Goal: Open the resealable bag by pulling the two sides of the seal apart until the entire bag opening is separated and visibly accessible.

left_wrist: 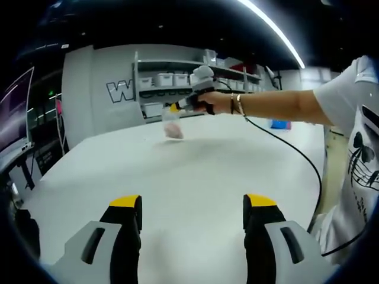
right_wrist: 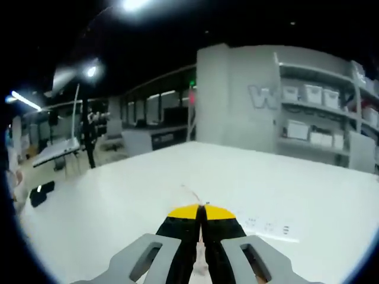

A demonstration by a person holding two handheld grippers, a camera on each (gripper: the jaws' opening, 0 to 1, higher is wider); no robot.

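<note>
Now the right gripper (right_wrist: 201, 208) pinches the bag (left_wrist: 172, 126) shut-tight, so the wide-open left gripper (left_wrist: 192, 208) should grab its other side.

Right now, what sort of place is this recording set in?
Probably a warehouse-like lab or workshop: grey metal shelving stacked with white plastic storage bins, a large white worktable, and long ceiling strip lights.

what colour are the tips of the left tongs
Yellow, on black jaws with grey bodies. The left tongs show this best in the left gripper view.
</note>
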